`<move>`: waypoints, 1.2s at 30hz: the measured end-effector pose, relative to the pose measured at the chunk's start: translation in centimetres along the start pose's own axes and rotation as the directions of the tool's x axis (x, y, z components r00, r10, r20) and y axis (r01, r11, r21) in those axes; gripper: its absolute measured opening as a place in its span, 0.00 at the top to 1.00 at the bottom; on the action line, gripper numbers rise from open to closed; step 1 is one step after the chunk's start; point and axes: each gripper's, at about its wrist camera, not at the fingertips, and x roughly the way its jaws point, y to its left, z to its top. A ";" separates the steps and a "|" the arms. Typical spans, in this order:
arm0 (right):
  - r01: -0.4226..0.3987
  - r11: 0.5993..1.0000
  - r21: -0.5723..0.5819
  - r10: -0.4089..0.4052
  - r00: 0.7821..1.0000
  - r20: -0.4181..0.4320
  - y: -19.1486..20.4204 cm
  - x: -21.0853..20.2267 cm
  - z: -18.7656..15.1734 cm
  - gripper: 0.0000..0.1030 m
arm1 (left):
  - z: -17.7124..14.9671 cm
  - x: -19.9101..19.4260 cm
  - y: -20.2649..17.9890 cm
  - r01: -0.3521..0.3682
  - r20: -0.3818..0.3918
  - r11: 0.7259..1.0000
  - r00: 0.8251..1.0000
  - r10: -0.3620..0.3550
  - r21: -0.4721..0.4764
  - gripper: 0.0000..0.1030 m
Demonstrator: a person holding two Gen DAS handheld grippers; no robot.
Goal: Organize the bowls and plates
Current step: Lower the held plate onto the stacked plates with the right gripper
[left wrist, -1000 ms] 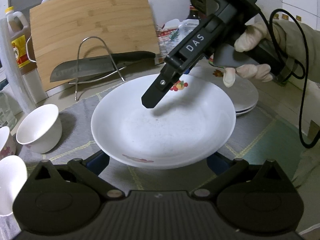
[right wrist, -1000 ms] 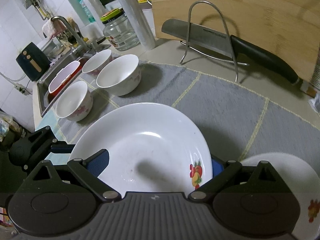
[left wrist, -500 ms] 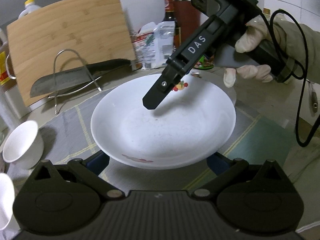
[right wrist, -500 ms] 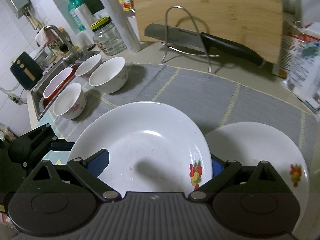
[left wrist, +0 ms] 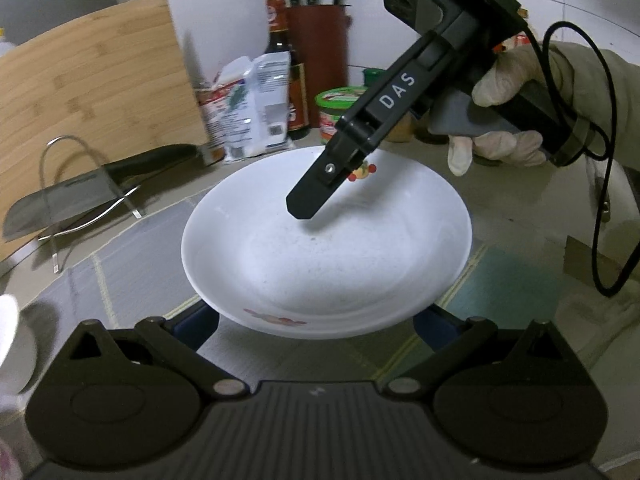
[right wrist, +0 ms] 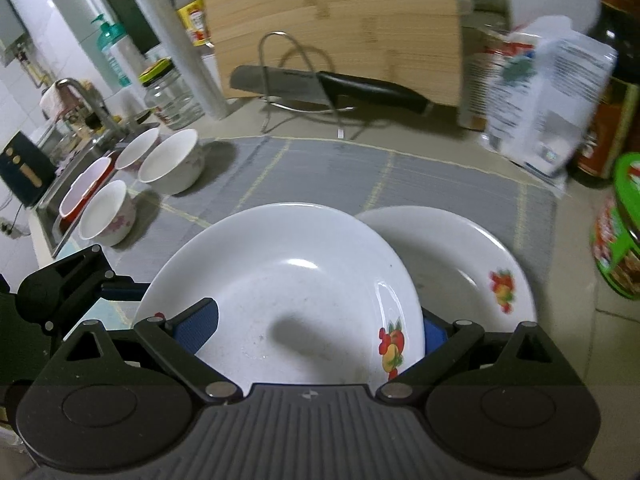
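Observation:
A white deep plate [left wrist: 328,264] with fruit prints hangs above the grey mat, and both grippers are at it. My right gripper [right wrist: 314,326] is shut on the plate [right wrist: 288,280]: one finger [left wrist: 316,196] lies over the inside, the other is hidden beneath. My left gripper [left wrist: 314,320] stands open, both pads tucked under the near rim. Just right of the held plate, a matching plate stack [right wrist: 460,256] sits on the mat. Several white bowls [right wrist: 172,166] stand at the mat's left end.
A knife on a wire rack [right wrist: 328,88] and a bamboo cutting board [right wrist: 332,20] stand behind the mat [right wrist: 320,168]. Food bags [right wrist: 540,92], a dark bottle [left wrist: 284,60] and a green-lidded tub [right wrist: 620,232] crowd the right. The sink [right wrist: 68,160] lies beyond the bowls.
Both grippers have carried the plate to the right across the mat, up to the plate stack. The bowls have slid out of the left wrist view. Neither grip has changed.

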 end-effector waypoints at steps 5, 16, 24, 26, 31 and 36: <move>0.033 0.999 0.036 -0.033 0.999 0.005 -1.8 -0.8 -0.8 0.02 | 0.9 1.2 -0.4 0.036 -0.001 0.999 0.999 -0.036 0.024 0.00; 0.066 0.994 0.085 -0.067 0.998 0.008 -4.4 -1.6 -1.6 0.02 | 2.3 3.2 -0.6 0.089 -0.016 0.995 0.996 -0.089 0.040 0.00; 0.065 0.994 0.093 -0.065 0.998 -0.003 -5.0 -1.3 -1.5 0.02 | 2.6 4.0 -0.4 0.103 -0.036 0.994 0.994 -0.102 0.019 0.00; 0.066 0.994 0.092 -0.066 0.998 -0.005 -5.1 -1.1 -1.5 0.02 | 2.6 4.2 -0.4 0.103 -0.041 0.995 0.994 -0.102 0.017 0.00; 0.064 0.994 0.093 -0.063 0.998 -0.010 -5.0 -0.9 -1.4 0.02 | 2.7 4.4 -0.2 0.100 -0.045 0.995 0.994 -0.100 0.008 0.00; 0.075 0.993 0.093 -0.074 0.997 -0.020 -5.0 -0.7 -1.4 0.02 | 2.7 4.5 -0.2 0.099 -0.047 0.995 0.994 -0.099 0.007 0.00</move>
